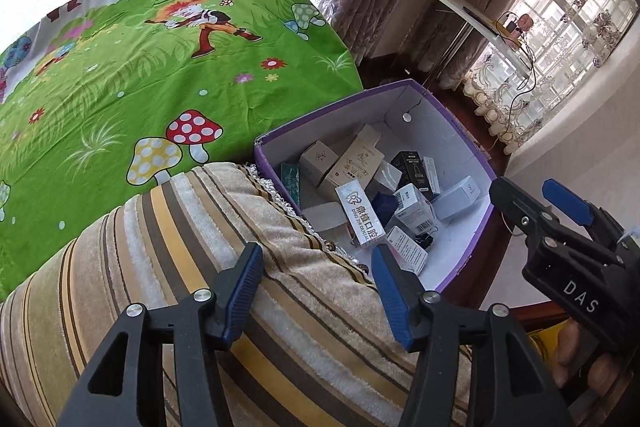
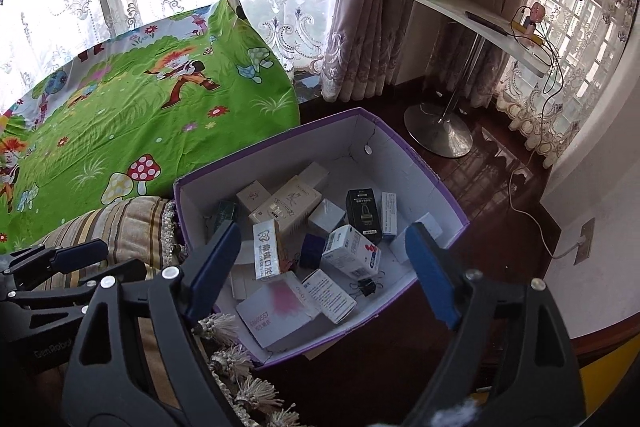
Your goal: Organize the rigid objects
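A purple cardboard box with a white inside stands on the dark floor and holds several small packaged boxes, among them a black one, a white-and-blue one and a pink-printed one. A black binder clip lies among them. My left gripper is open and empty, above a striped cushion beside the box. My right gripper is open and empty, above the box's near side. It also shows in the left wrist view.
A table with a green cartoon cloth lies left of the box. A white shelf on a metal stand stands behind, with lace curtains and a cable on the floor. The cushion's tassels touch the box.
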`<state>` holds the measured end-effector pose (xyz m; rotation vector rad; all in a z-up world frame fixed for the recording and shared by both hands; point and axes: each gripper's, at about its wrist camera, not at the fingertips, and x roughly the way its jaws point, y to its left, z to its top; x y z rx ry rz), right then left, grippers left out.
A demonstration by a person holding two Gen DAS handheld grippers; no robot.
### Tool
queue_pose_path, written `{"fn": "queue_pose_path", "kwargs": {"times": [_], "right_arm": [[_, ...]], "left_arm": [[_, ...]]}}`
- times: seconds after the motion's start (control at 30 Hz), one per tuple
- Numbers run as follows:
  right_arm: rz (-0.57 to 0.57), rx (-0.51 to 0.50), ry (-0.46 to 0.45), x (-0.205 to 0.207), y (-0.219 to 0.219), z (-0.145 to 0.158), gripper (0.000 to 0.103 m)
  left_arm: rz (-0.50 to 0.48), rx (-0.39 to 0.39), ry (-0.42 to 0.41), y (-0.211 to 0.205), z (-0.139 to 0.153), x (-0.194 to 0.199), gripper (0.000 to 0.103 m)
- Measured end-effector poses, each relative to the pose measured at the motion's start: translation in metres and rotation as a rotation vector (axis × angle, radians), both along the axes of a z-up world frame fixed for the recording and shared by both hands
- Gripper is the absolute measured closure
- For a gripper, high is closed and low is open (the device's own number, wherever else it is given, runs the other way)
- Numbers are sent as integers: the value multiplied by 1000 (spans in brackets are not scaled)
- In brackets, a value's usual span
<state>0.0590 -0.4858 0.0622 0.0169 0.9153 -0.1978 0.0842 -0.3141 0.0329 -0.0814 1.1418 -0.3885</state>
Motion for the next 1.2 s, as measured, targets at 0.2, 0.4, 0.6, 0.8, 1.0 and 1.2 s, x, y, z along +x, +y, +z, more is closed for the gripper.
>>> {"fn": "queue_pose_path", "kwargs": {"times": [0.2,0.4,0.6,0.8,1.0,1.2], "right_arm": [[-9,8,14,-11,-4,-6,17],[-19,6,12,-11,-8,-8,17],[-7,3,14,-11,-6,-9,17],[1,-4,20,-11,-5,-10,17],[4,-2,26,-11,-4,-12,17],[6,3,31,-11,-5,-13,17]], "left_arm": [[-25,-52,1,1,-3,-5,31],[-33,-133,10,4,-6,-3,18],[-40,-137,5,2,-5,-3,15],[-47,-120,-2,0,-7,-4,15],[-53,-101,-7,-2,-8,-4,15],[-54,-94,-10,-4,-9,-5,15]]}}
